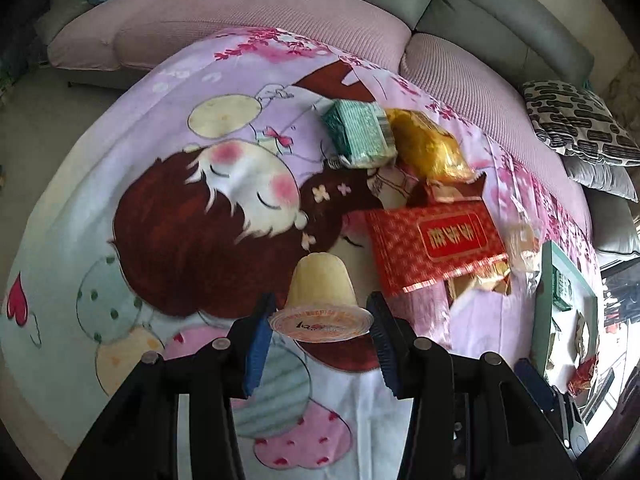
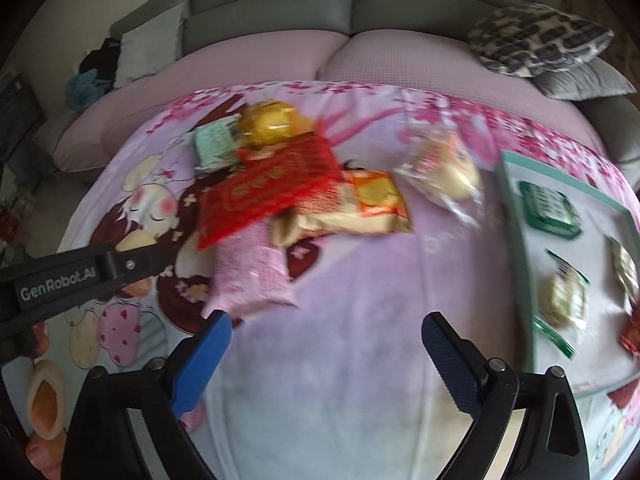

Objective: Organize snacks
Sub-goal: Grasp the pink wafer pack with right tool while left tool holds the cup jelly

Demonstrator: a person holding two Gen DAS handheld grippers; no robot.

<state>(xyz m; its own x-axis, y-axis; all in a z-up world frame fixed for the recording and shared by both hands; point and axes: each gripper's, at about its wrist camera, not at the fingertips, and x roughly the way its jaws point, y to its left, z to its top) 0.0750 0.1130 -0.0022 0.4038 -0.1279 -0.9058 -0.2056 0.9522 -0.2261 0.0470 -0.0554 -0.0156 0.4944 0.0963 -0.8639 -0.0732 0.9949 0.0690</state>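
Pale yellow jelly cup (image 1: 322, 284), translucent plastic, round orange-printed foil lid facing the camera, domed base pointing away. Held between the blue pads of the left tool (image 1: 320, 322), pads pressing the lid rim on both sides; cup lifted above the cartoon-printed lilac blanket (image 1: 160, 128).

Beyond the cup, on the blanket: red foil packet with gold characters (image 1: 434, 242), lying flat, partly over a beige wrapper. Farther back, green-and-white patterned packet (image 1: 358, 134) touching a crinkled gold foil bag (image 1: 430, 148).

Right tool (image 2: 326, 350) spread wide, blue pads well apart, nothing between them, above a bare stretch of blanket. View blurred. Ahead and left of it: pink wrapped packet (image 2: 252, 276), its upper end under the red packet. Beside that, beige-and-orange wrapped snack (image 2: 360, 206). To the right, clear bag holding a pale bun (image 2: 444, 172), lying alone.

Teal-rimmed white tray (image 2: 516, 240) at the right edge, resting on the blanket. Inside: dark green square packet (image 2: 550, 210) toward the far end, green-edged clear packet with pale contents (image 2: 562, 300) nearer, further small wrapped items at the right rim, too blurred to identify.

Grey sofa (image 2: 360, 0) with a pink seat cover behind the blanket; black-and-white patterned cushion (image 2: 540, 40) at the right.
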